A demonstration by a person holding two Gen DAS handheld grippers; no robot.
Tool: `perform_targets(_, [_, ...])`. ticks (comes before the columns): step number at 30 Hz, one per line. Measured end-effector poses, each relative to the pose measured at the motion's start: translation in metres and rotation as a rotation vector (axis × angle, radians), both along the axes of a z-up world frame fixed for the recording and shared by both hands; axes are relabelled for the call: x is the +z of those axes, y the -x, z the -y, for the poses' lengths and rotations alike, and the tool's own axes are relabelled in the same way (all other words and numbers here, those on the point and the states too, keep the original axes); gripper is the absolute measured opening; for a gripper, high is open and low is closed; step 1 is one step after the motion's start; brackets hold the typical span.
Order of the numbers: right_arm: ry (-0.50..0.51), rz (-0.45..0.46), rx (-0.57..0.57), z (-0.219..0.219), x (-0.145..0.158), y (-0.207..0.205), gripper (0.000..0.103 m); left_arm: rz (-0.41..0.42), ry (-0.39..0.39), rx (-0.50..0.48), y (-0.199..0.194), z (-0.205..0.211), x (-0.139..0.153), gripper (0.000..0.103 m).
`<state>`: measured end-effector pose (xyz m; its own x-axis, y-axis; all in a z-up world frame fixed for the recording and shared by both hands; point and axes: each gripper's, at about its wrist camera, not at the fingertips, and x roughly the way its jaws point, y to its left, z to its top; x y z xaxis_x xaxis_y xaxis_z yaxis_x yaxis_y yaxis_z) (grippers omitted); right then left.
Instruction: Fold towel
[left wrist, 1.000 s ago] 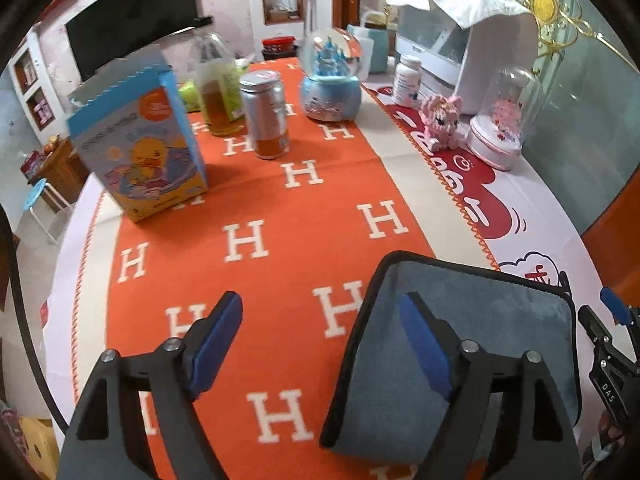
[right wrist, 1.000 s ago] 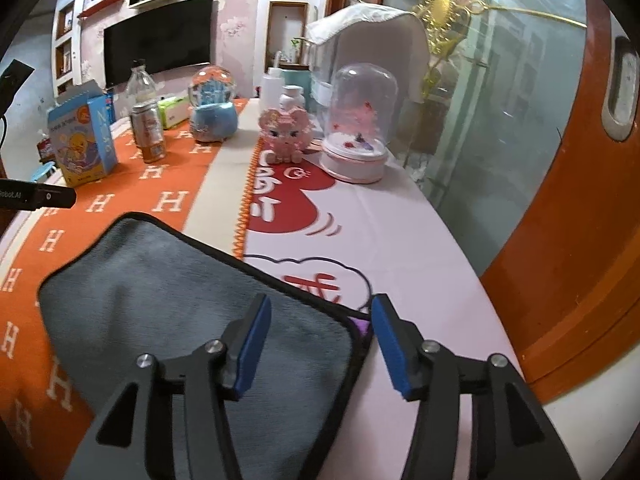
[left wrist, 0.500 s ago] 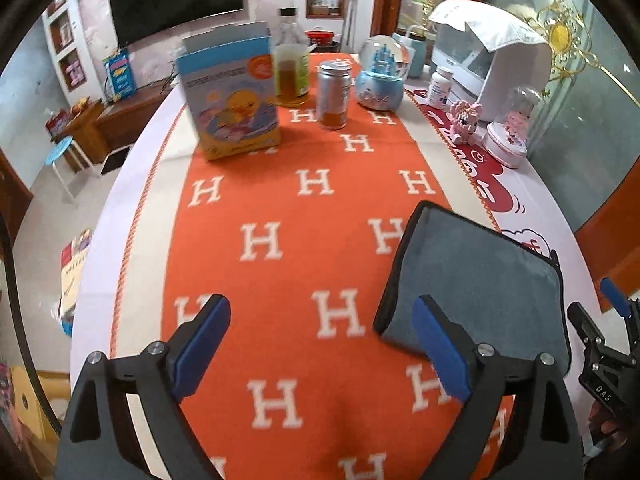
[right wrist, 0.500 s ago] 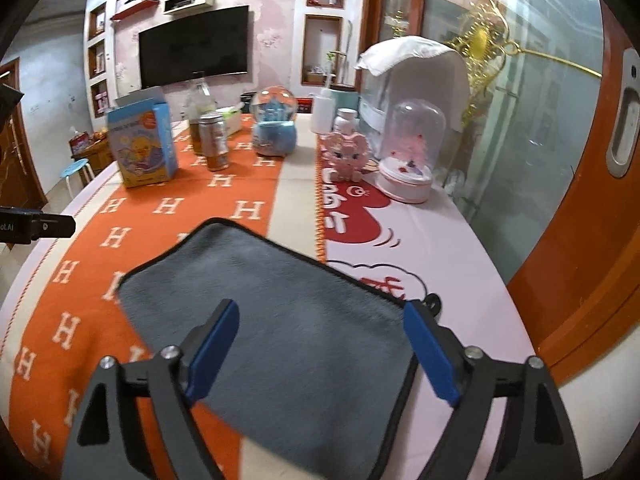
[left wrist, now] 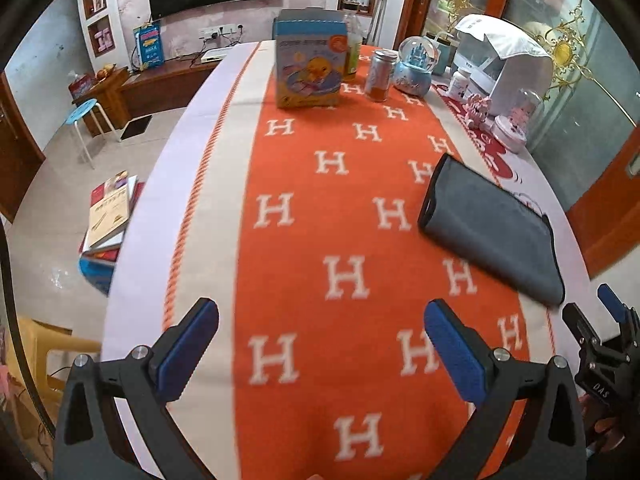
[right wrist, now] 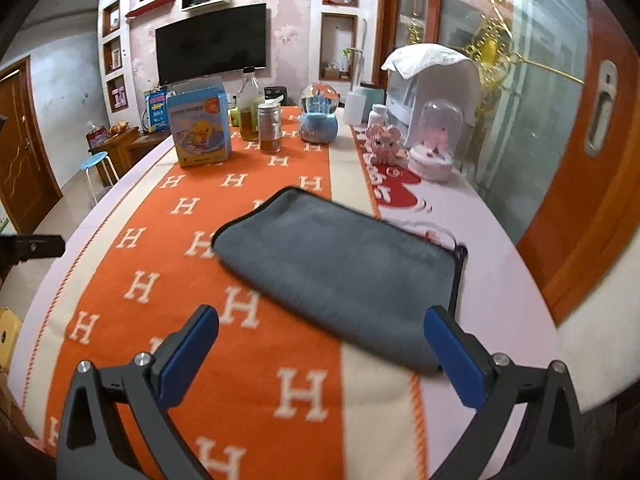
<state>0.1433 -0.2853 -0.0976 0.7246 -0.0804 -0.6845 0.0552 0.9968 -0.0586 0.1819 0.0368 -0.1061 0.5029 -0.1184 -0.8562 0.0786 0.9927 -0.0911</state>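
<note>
Towel, seen from the left wrist camera, is a grey plush rectangle with dark edging, folded over on itself, its rounded fold on the side toward the orange H-patterned table runner. It lies flat, straddling the runner's right border and the pale cloth with red print beyond. The left gripper hangs above the runner, near the table's front edge, jaws spread wide and holding nothing, well apart from the towel. The right gripper shows at the right edge of this view, just off the towel's near corner.

From the right wrist camera, the towel has a soft nap and a smooth top, and a thin black hem runs along its far and right edges. The right gripper is wide open and empty, its right finger overlapping the towel's near corner in the picture; whether they touch I cannot tell. A duck-printed carton stands far back on the runner.
</note>
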Motion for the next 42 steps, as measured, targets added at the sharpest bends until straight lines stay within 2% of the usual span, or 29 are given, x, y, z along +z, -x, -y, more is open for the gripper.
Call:
perform_targets(10, [-0.034, -0.035, -0.011, -0.047, 0.004, 0.065, 0.103, -0.012, 0.010, 0.030, 0.082, -0.055, 0.008, 0.102])
perform_targets(16, [-0.076, -0.082, -0.014, -0.069, 0.013, 0.092, 0.103, -0.010, 0.004, 0.041, 0.118, -0.068, 0.018, 0.102])
perform_targets(21, [-0.140, -0.146, -0.009, -0.078, 0.022, 0.110, 0.103, -0.005, -0.009, 0.012, 0.139, -0.058, 0.028, 0.102])
perform_targets(25, [-0.117, -0.170, -0.015, -0.082, 0.036, 0.123, 0.103, -0.015, -0.012, -0.014, 0.146, -0.043, 0.034, 0.102])
perform_targets(31, [-0.131, -0.210, -0.014, -0.076, 0.057, 0.137, 0.103, -0.030, 0.028, -0.024, 0.153, -0.025, 0.047, 0.102])
perform_targets(42, [-0.164, -0.247, 0.025, -0.065, 0.082, 0.146, 0.103, 0.014, 0.005, -0.005, 0.161, 0.007, 0.078, 0.102])
